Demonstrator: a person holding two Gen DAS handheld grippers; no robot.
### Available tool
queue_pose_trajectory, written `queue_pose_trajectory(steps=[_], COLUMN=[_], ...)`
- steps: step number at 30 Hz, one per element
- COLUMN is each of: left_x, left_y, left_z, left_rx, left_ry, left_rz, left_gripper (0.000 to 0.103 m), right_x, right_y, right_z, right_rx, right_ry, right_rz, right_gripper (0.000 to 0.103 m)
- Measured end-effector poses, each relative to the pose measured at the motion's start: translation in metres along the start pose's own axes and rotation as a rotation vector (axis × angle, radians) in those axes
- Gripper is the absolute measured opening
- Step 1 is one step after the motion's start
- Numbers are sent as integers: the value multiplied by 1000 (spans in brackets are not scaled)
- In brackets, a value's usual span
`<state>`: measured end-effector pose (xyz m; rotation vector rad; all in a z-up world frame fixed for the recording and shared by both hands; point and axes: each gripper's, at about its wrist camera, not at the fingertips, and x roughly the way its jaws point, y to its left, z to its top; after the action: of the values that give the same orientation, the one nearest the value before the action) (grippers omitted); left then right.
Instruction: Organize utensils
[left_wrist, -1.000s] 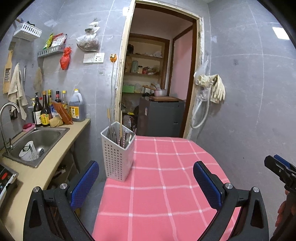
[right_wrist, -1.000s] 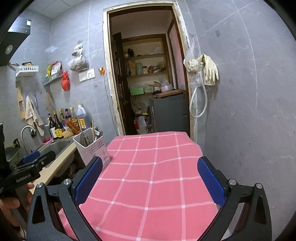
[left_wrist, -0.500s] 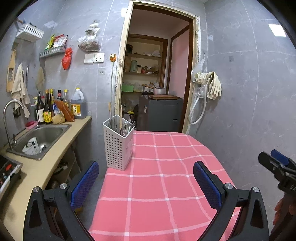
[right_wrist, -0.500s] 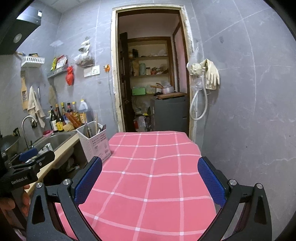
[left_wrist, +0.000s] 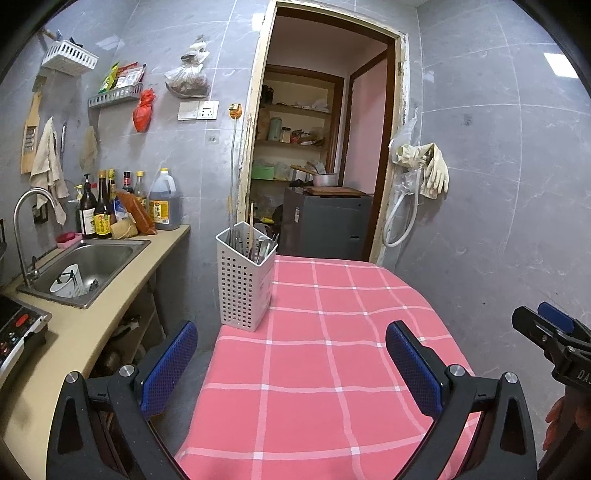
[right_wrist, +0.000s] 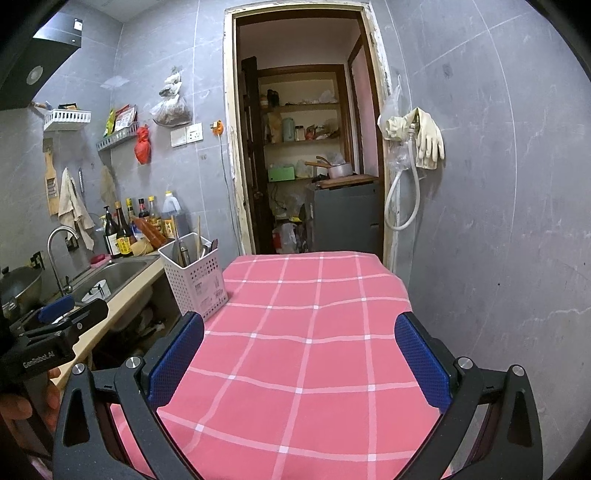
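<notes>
Your left tongs (left_wrist: 291, 354) and right tongs (right_wrist: 299, 350) both gape wide and empty, blue textured pads over the table's pink checked cloth (left_wrist: 332, 369). The white perforated plastic utensil holder (left_wrist: 244, 280) stands at the table's far left corner, metal cutlery and wooden chopsticks (left_wrist: 251, 221) upright inside. Only your left view fully shows the steel sink (left_wrist: 92, 266).

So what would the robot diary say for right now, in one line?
left gripper: open, empty | right gripper: open, empty | utensils: in white holder | holder: table's left edge
</notes>
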<state>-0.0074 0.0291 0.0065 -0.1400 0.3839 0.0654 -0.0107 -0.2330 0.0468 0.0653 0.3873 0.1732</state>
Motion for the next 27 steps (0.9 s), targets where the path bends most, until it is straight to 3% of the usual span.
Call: queue_pose_trajectory(steps=[27], left_x=[0], left_y=[-2], left_z=[-2], left_rx=[-2], left_ry=[0], left_rz=[-2], left_gripper=[103], right_x=[7], right_y=[0], right_z=[-2], right_rx=[-1], right_ry=[10], right_rz=[1], right_gripper=[102])
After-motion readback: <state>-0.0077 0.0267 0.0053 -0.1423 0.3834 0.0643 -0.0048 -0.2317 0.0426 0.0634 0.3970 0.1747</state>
